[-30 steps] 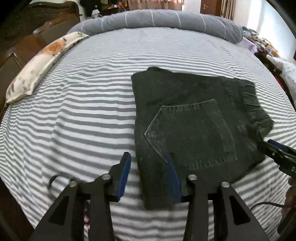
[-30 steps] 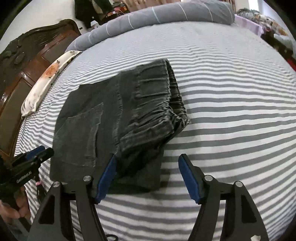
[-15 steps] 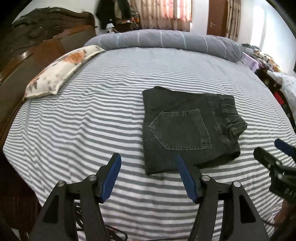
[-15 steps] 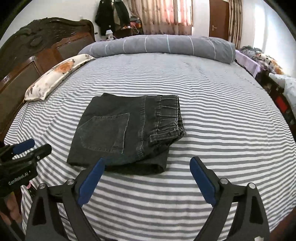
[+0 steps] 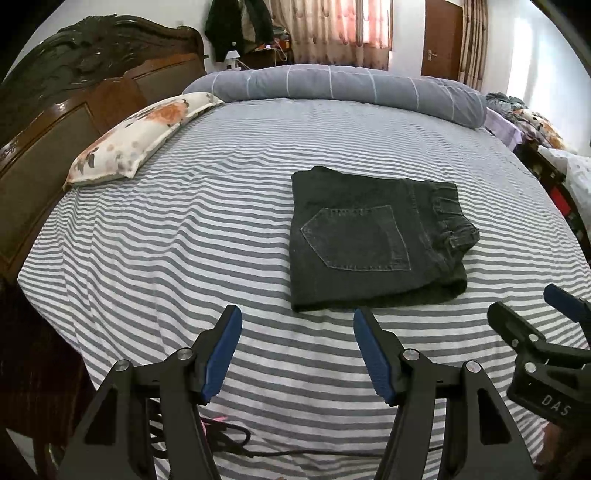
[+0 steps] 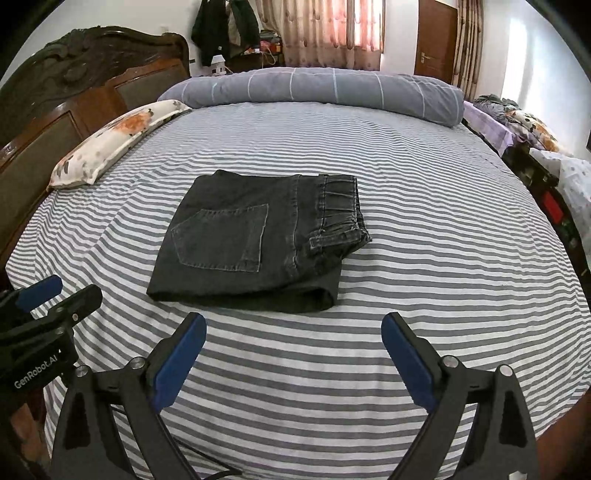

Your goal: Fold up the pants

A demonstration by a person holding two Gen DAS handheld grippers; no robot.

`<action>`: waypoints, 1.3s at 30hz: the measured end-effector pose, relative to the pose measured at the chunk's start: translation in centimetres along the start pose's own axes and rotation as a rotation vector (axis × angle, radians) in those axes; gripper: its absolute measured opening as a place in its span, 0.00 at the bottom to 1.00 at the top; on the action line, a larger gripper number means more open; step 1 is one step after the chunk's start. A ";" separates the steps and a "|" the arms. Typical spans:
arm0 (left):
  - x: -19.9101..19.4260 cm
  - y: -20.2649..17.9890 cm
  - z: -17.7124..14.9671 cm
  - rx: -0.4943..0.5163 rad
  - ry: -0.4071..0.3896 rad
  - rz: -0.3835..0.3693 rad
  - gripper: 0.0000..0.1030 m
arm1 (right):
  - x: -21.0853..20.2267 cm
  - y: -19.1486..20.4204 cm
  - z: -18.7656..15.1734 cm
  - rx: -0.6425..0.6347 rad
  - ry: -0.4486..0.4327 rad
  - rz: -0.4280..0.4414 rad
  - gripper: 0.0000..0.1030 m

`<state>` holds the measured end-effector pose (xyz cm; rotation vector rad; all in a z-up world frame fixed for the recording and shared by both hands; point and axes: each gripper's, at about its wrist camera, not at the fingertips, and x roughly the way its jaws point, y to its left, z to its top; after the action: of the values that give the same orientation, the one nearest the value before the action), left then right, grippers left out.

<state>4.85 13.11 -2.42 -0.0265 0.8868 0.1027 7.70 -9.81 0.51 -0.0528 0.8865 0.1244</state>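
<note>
A lived-in home bedroom is showing here: a wide bed (image 6: 424, 258) wearing a grey-and-white striped sheet is sitting against a carved dark wooden headboard (image 6: 85, 74). A floral pillow (image 5: 144, 136) and a grey bolster (image 6: 314, 90) are lying along its edges, dark clothes (image 6: 225, 33) are hanging on the wall, and patterned curtains (image 6: 325, 29) are covering a window beside a wooden door (image 6: 436, 40).

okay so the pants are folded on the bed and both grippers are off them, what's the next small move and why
Probably just ease both grippers back. The pants lie as a compact folded stack on the striped bed; the left gripper and right gripper have just been opening, with nothing between their jaws.
</note>
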 end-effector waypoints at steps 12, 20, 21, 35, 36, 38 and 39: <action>-0.7 -1.1 -0.9 0.037 -0.013 0.018 0.62 | -0.2 -0.1 -0.9 0.012 0.015 0.005 0.92; -0.6 -1.2 -1.0 0.034 -0.013 0.021 0.62 | -0.2 -0.2 -1.3 0.019 0.025 0.007 0.92; -0.6 -1.2 -1.0 0.035 -0.012 0.019 0.62 | -0.2 -0.2 -1.4 0.020 0.028 0.009 0.92; -0.7 -1.2 -1.2 0.043 -0.015 0.013 0.62 | -0.4 -0.2 -1.5 0.021 0.032 0.011 0.92; -0.7 -1.1 -1.2 0.044 -0.017 0.011 0.62 | -0.4 -0.2 -1.5 0.021 0.032 0.011 0.92; -0.8 -1.0 -1.2 0.046 -0.024 -0.003 0.62 | -0.5 -0.2 -1.5 0.021 0.031 0.014 0.92; -0.8 -1.0 -1.2 0.047 -0.027 -0.005 0.62 | -0.4 -0.2 -1.5 0.020 0.031 0.012 0.92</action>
<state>3.50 11.94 -2.60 0.0164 0.8616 0.0773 6.31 -10.17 -0.11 -0.0312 0.9190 0.1260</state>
